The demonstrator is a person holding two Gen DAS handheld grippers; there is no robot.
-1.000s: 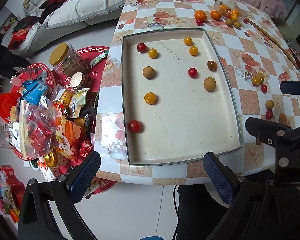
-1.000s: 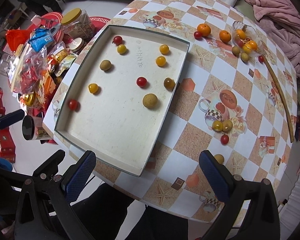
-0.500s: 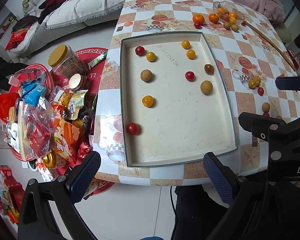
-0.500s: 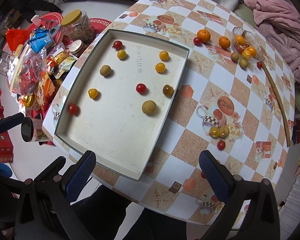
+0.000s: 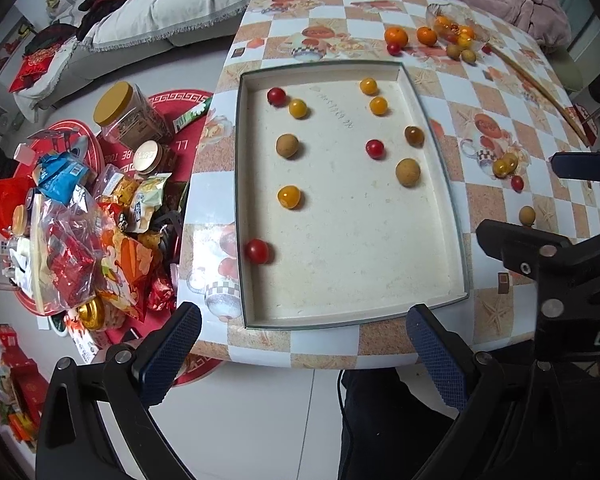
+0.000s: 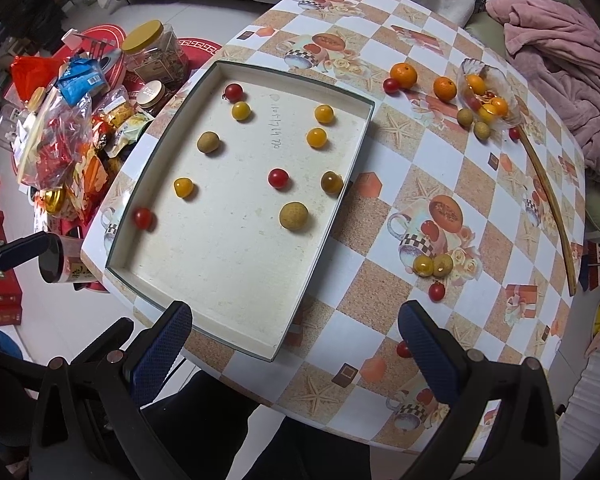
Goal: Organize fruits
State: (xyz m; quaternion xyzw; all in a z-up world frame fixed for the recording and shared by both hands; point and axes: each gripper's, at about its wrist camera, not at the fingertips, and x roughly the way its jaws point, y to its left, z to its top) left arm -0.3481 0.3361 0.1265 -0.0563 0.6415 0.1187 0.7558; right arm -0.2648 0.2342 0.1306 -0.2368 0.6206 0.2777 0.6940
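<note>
A shallow cream tray (image 5: 352,320) (image 6: 320,248) lies on the checkered table and holds several small red, yellow and brown fruits, such as a red tomato (image 5: 257,251) (image 6: 143,218) by its left wall and a brown longan (image 5: 407,172) (image 6: 293,216). More loose fruits (image 6: 432,266) lie on the table right of the tray, and two oranges (image 6: 404,74) sit near a glass dish (image 6: 488,92) at the far side. My left gripper (image 5: 300,354) is open and empty, held off the table's near edge. My right gripper (image 6: 296,348) is open and empty above the near edge.
A pile of snack packets and jars (image 5: 84,216) (image 6: 72,132) sits on a low red stand left of the table. A long wooden stick (image 6: 548,200) lies along the table's right side. A pink blanket (image 6: 560,60) and a sofa are beyond the table.
Both grippers have drawn back and up from the table, so the tray and fruits look slightly farther away. No fruit has moved.
</note>
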